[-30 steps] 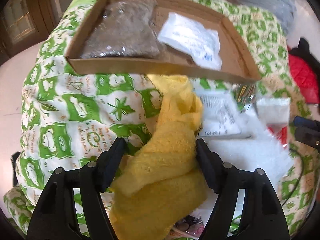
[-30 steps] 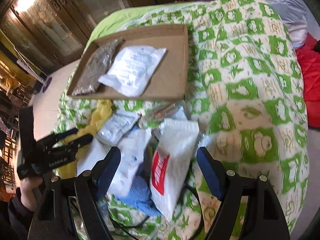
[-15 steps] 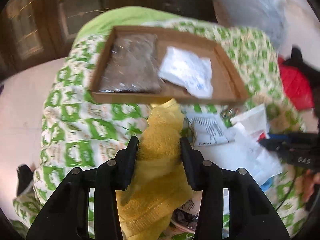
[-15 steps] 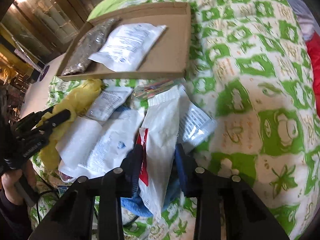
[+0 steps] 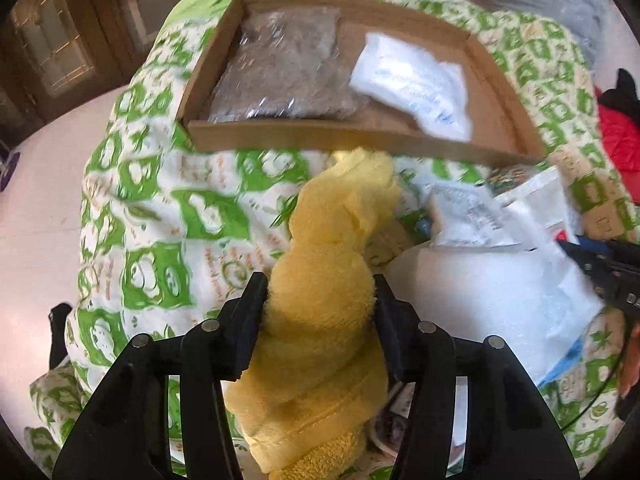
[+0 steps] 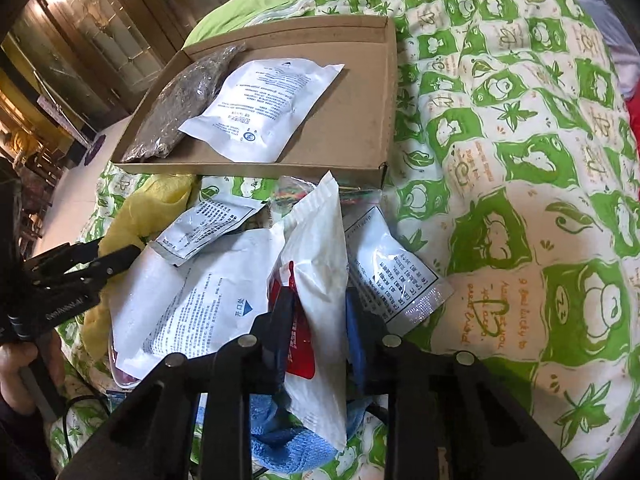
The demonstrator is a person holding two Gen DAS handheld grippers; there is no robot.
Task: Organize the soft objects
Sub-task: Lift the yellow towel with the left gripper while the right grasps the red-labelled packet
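Both tongs have closed: left tongs [image 5: 318, 298] pinch yellow towel [image 5: 320, 320], right tongs [image 6: 318, 316] pinch white pouch [image 6: 320, 280].

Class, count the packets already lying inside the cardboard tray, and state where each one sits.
2. A dark granular packet lies along the cardboard tray's left side; a white printed packet lies beside it, toward the middle, overlapping its edge. Anything beneath them would be hidden.

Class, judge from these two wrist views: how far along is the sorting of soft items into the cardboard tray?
Done: the cardboard tray already holds a dark granular bag and a white printed pouch.
In hand: the left gripper pinches the yellow towel; the right gripper pinches a white packet with a red label.
Left: several white pouches and a blue cloth lie on the quilt.
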